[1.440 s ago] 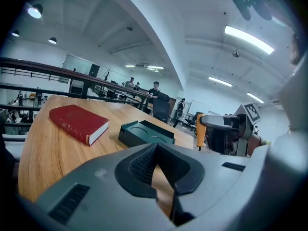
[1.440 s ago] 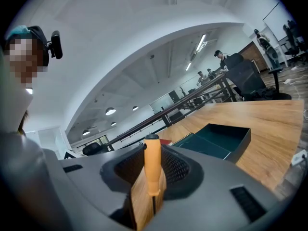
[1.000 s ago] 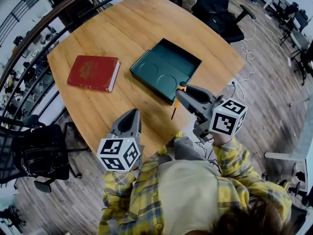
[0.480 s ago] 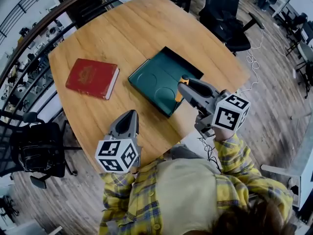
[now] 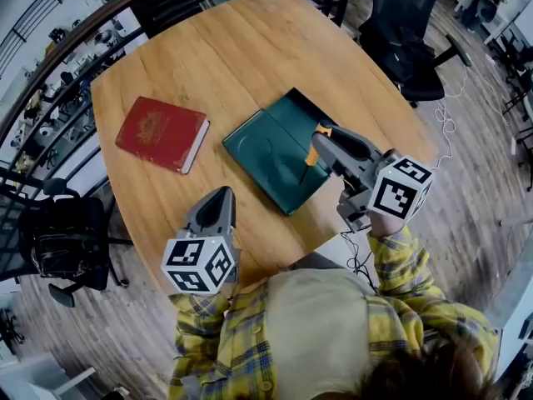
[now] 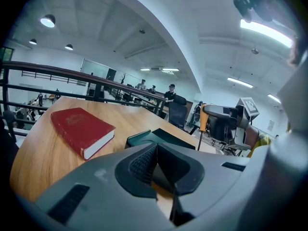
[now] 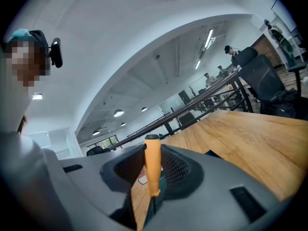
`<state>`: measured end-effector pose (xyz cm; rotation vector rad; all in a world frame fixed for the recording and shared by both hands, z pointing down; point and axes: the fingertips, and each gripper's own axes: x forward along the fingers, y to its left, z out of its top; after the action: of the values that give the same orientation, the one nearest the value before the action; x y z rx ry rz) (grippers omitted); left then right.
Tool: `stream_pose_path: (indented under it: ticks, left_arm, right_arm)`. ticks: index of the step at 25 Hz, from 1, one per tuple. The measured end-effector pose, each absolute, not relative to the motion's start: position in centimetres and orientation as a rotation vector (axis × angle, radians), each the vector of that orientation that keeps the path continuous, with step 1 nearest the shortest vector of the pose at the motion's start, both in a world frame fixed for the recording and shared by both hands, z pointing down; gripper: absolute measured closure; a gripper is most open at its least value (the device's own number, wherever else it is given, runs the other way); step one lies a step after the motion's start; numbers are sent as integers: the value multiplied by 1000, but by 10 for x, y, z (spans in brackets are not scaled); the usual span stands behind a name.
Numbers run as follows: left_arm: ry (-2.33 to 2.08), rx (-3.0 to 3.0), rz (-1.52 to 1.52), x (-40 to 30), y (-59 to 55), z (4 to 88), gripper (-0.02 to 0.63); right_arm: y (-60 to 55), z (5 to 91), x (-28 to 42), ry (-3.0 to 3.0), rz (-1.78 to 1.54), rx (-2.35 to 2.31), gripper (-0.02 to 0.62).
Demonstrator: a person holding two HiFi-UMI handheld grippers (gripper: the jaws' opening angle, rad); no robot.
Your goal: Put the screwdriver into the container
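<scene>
The screwdriver (image 5: 310, 154) has an orange handle and a thin dark shaft. It hangs handle up, tip down, over the near right part of the dark green open container (image 5: 271, 144), and whether the tip touches the container floor I cannot tell. My right gripper (image 5: 321, 142) is shut on the handle, which stands between its ribbed pads (image 7: 175, 170) in the right gripper view as well: screwdriver (image 7: 152, 153). My left gripper (image 5: 222, 194) hovers over the table's near edge, shut and with nothing in it. The left gripper view shows the container (image 6: 163, 136) and the screwdriver (image 6: 203, 119) hanging at the right.
A red book (image 5: 161, 133) lies on the round wooden table (image 5: 225, 57), left of the container. A dark railing (image 5: 75, 48) curves behind the table. Black office chairs stand at the far right (image 5: 408, 48) and the near left (image 5: 67, 248).
My right gripper has carried the screwdriver from beside the container's near corner to over the container. The left gripper has hardly shifted in the view.
</scene>
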<state>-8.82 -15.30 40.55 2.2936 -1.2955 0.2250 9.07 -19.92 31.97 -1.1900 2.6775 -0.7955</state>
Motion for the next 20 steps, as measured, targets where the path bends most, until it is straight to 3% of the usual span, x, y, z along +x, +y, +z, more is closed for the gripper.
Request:
stream_pose_path:
  ticks: [20]
  left_arm:
    - [-1403, 2210, 203, -82, -182, 412, 595]
  right_arm:
    - [-259, 329, 120, 2749, -747, -1197, 433]
